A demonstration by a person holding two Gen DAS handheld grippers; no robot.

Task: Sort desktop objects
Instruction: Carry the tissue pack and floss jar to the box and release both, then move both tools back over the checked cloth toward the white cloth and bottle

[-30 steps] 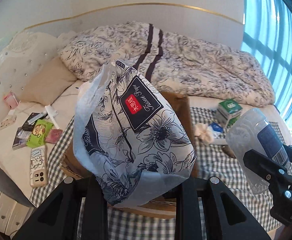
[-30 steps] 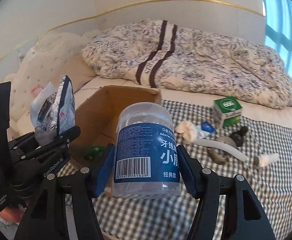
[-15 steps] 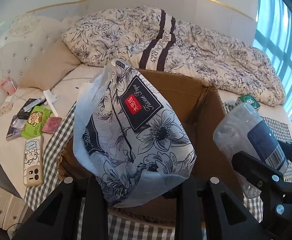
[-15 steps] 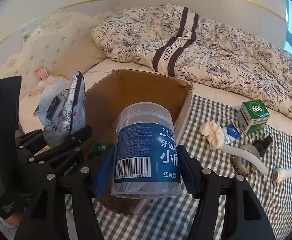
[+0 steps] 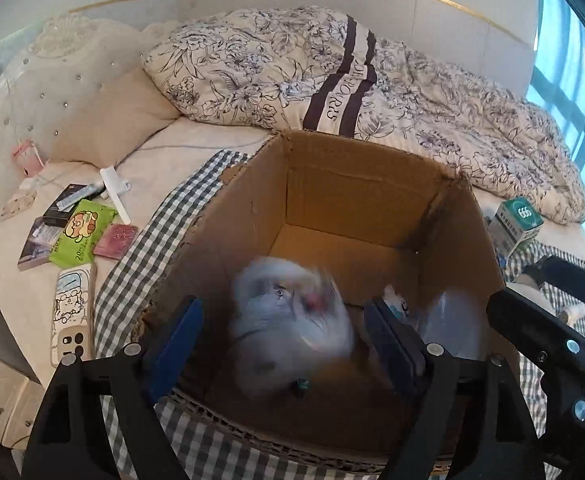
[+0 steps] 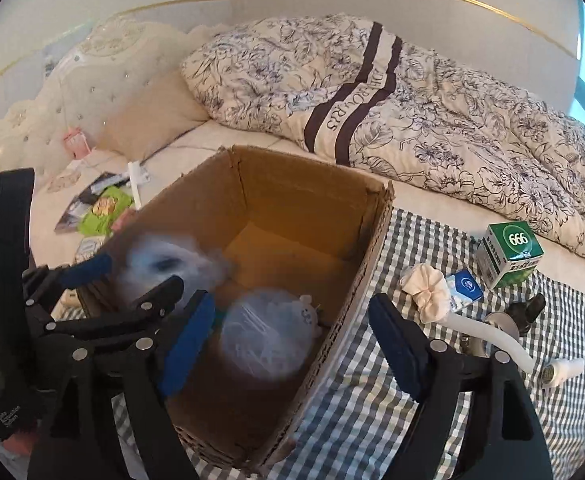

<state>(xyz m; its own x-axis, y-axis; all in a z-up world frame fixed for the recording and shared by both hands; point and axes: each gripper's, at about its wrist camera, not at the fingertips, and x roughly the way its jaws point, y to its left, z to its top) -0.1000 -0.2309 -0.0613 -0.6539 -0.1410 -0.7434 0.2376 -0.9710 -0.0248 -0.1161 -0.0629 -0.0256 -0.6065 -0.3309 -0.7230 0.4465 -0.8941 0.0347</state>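
Over brown cardboard box (image 5: 356,184): both hand-held grippers, left (image 5: 280,338) and right (image 6: 292,338), spread; blurred floral packet (image 5: 288,320) and clear jar (image 6: 264,332) dropping inside. Retract straight up, clear of box walls.

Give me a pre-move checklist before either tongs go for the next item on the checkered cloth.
1. Left tongs open, nothing held: ok.
2. Right tongs open, nothing held: ok.
3. Tissue pack inside the cardboard box: ok, though motion-blurred, not settled.
4. Floss jar inside the box: ok, also blurred.
5. Both tongs clear of the box: not ok, both sit over its opening.
6. Next targets visible on the cloth: ok, green 666 box and white scrunchie lie unobstructed.
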